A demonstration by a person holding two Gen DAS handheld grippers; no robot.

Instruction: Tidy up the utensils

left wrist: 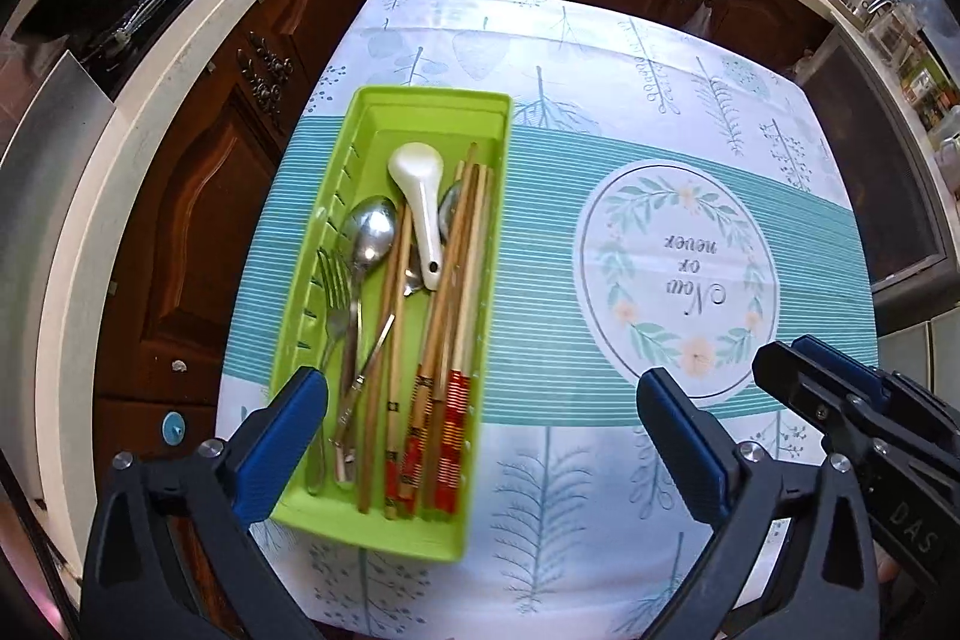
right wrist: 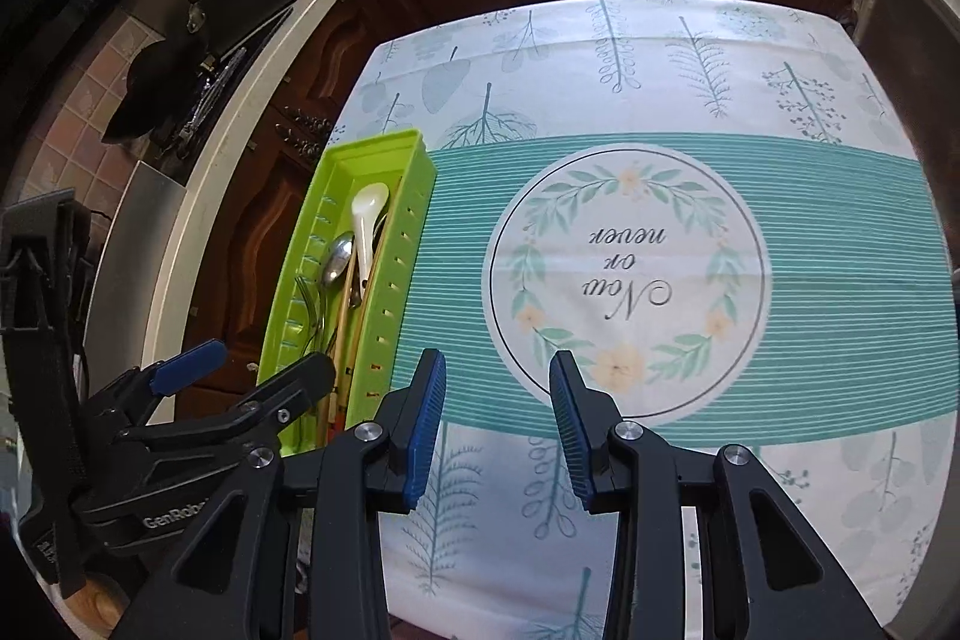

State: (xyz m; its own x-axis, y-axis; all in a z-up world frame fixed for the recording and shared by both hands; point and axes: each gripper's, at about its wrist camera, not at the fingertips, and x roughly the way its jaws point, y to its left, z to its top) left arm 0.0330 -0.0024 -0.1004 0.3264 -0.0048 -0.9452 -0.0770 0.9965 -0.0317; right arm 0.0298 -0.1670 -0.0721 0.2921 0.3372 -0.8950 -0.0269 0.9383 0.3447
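**A:** Where do the utensils sit right now?

**B:** All of them lie in a green tray (left wrist: pixel 384 112) at the left edge of a table covered by a patterned cloth (left wrist: pixel 660 88). Inside are a white ceramic spoon (left wrist: pixel 420 196), a metal spoon (left wrist: pixel 369 232), a fork (left wrist: pixel 333 286) and several wooden chopsticks (left wrist: pixel 456 292). The rest of the cloth shows no loose utensil.

**A:** And the two grippers?

**B:** The left gripper (left wrist: pixel 483 409) hangs above the near end of the tray, its jaws spread very wide and empty. One blue pad is over the tray's left wall, the other out over the cloth. The right gripper (right wrist: pixel 498 424) hovers over bare cloth, just in front of the printed round wreath, jaws partly apart with nothing between them.

**A:** Which way does the tray run?

**B:** Its long axis points away from the person, and the utensils inside lie roughly along it, handles toward the near end. The white spoon sits slightly crossed over the chopsticks.

**A:** So which hand is closer?

**B:** The left, clearly. The tray lies directly below and ahead of it. From the right gripper the tray is off to the left, past the left gripper. My judgement is that any further sorting inside the tray falls to the left hand, reaching down along the handles.
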